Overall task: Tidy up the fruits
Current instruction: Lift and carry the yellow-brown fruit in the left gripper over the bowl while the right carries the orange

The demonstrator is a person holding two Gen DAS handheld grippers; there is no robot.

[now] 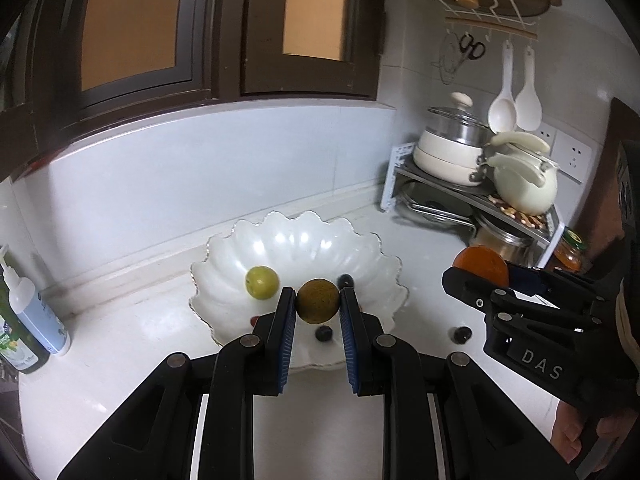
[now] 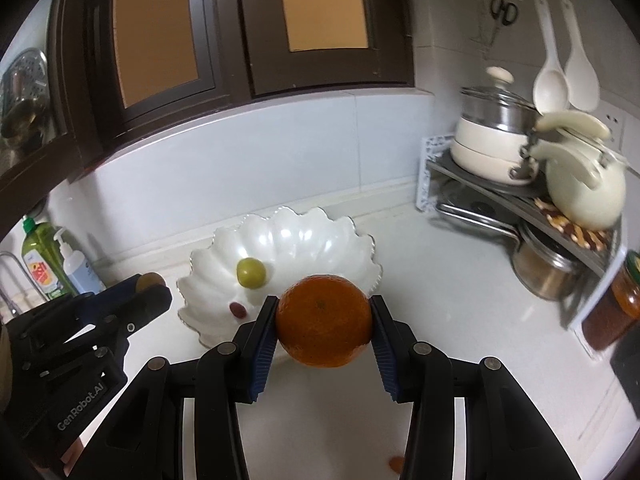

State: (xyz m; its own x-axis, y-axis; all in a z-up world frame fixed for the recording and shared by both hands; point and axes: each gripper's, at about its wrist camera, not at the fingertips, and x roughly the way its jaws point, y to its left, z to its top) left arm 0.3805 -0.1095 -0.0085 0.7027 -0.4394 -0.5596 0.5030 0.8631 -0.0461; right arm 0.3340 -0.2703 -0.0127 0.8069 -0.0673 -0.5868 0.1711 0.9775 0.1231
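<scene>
The left gripper point(image 1: 318, 300) is holding a small round brownish-green fruit point(image 1: 318, 301). Its two fingers are pressing on the fruit from both sides. The fruit is hanging in the air over the near edge of the white bowl point(image 1: 224, 252).

The right gripper point(image 2: 324, 320) is holding a big orange point(image 2: 324, 320). Its fingers are spread wide around the orange and are squeezing it on the left and right. The orange is up in the air, in front of the bowl point(image 2: 340, 236).

The bowl is sitting on the white counter point(image 1: 120, 344). It has a wavy edge like a shell. A yellow-green fruit point(image 1: 261, 282) is lying inside it. A small reddish fruit point(image 2: 237, 309) is lying in the bowl too, near the front.

Some little dark berries are showing as well. One berry point(image 1: 345, 280) is in the bowl behind the held fruit. Another berry point(image 1: 324, 333) is showing just below the held fruit. A third berry point(image 1: 462, 335) is lying on the counter, to the right of the bowl.
</scene>
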